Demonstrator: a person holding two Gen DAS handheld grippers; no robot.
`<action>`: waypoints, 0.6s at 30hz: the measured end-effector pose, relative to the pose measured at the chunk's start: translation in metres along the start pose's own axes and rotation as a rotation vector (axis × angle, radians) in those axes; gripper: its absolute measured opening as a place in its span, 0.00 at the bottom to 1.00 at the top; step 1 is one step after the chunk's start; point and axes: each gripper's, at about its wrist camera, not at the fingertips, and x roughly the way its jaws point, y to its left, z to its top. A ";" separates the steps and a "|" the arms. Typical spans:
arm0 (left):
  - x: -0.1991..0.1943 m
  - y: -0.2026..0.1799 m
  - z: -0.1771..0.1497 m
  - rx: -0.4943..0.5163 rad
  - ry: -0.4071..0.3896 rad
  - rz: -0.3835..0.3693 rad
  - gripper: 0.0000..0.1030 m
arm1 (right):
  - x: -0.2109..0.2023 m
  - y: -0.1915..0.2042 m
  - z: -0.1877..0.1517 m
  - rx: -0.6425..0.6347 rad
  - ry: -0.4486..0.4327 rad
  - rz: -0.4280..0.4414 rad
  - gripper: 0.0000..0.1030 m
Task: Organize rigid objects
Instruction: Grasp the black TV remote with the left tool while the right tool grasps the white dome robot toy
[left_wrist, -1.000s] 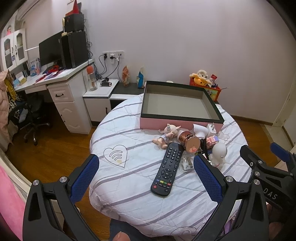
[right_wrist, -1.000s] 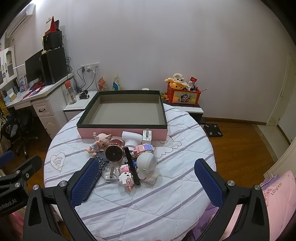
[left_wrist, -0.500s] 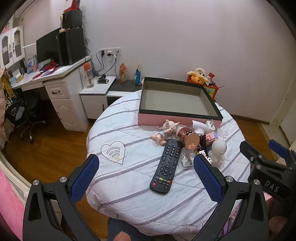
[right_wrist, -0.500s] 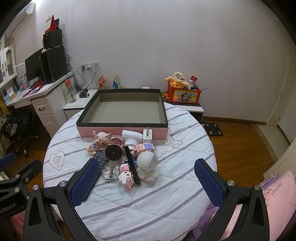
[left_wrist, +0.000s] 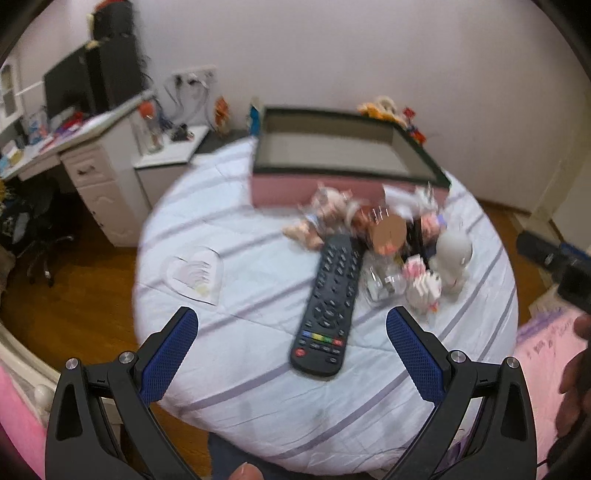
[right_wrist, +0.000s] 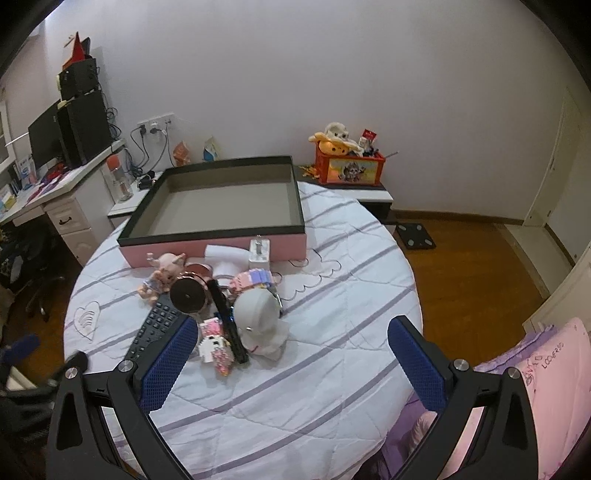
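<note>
Left wrist view: both grippers spread wide above a cluttered round table, nothing held.

Left gripper (left_wrist: 291, 332) hangs over the long black remote control (left_wrist: 327, 302); right gripper (right_wrist: 291, 339) nears the white rounded figurine (right_wrist: 258, 317). The shallow pink box with dark rim (right_wrist: 218, 240) sits empty behind the heap. Blur probably means quick motion, so a rushed pinch could scatter the touching toys.

The whole left wrist view is smeared by motion blur: the doll (left_wrist: 317, 220), the small toys (left_wrist: 419, 284) beside the remote (left_wrist: 328, 302) and the items on the far desk (left_wrist: 55, 142) cannot be made out there. A hand (left_wrist: 576, 384) at the right edge is cut off and dark. In the right wrist view, the remote's (right_wrist: 157, 328) near end is hidden behind a blue pad (right_wrist: 166, 363). The clear object by the round lid (right_wrist: 187, 295) is too covered to identify. The left gripper (right_wrist: 22, 354) at the left edge is blurred and cut off.
</note>
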 end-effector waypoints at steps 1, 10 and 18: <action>0.013 -0.004 -0.002 0.012 0.027 -0.002 1.00 | 0.004 -0.001 -0.001 0.002 0.008 -0.003 1.00; 0.061 -0.011 -0.001 0.032 0.086 -0.013 1.00 | 0.029 -0.006 0.000 0.008 0.056 -0.009 1.00; 0.094 -0.013 0.003 0.062 0.117 0.030 1.00 | 0.052 -0.005 0.002 0.003 0.092 -0.002 1.00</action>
